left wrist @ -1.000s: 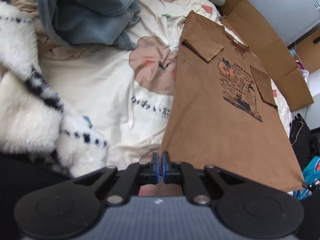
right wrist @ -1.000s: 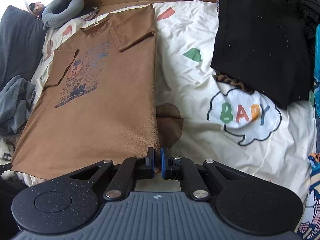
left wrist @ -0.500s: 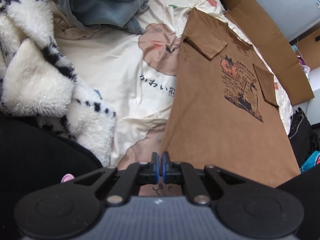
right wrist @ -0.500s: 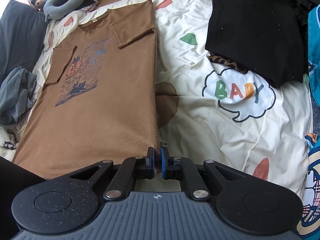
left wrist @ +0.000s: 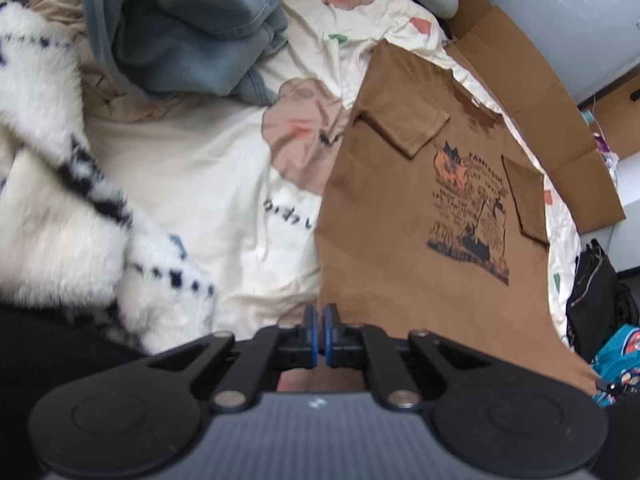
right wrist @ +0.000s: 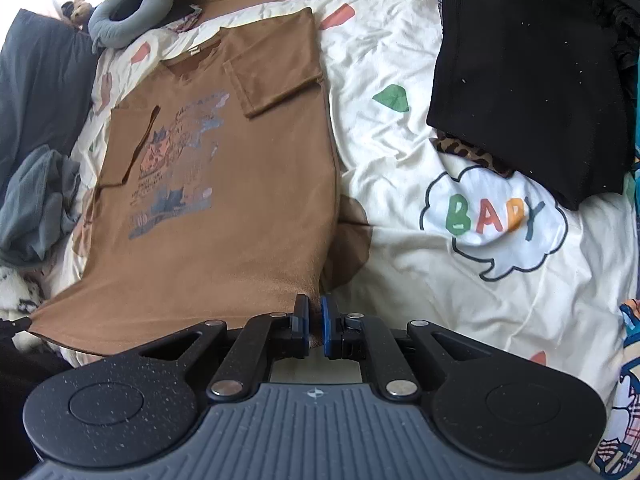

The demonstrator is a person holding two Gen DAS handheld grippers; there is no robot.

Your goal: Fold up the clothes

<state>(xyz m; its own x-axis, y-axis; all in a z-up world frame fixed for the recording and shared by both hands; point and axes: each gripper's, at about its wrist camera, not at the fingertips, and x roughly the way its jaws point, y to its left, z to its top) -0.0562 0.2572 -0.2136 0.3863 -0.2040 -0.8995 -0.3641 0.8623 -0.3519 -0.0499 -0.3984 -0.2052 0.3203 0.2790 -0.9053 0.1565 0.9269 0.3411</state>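
Left wrist: left gripper (left wrist: 319, 334) is closed, blue pads pinching the near-left hem corner of the brown graphic t-shirt (left wrist: 424, 220). Shirt lies face up on the cream printed bedsheet (left wrist: 208, 184), both sleeves folded in over the chest, collar at the far end, black and orange print in the middle. Near hem is lifted off the sheet toward the gripper, and the hem line runs to the right where it meets a small dark clamp tip at the frame edge. Left of the shirt: a white fluffy garment with black marks (left wrist: 52, 200), and beyond it a pile of blue-grey denim (left wrist: 188, 28). Flattened cardboard (left wrist: 532, 92) runs along the far right side of the bed. View is a bit blurred. Right wrist: right gripper (right wrist: 315, 326) is clamped on the near-right hem corner of the same shirt (right wrist: 224, 200), with a sliver of brown fabric showing between the pads. Hem sags slightly between the two held corners. On the sheet (right wrist: 400, 280) right of the shirt, a speech-cloud print reads "BABY". A folded black garment (right wrist: 528, 80) sits at far right over a leopard-print piece (right wrist: 472, 152), apart from the shirt. A grey neck pillow (right wrist: 128, 20) lies past the collar.
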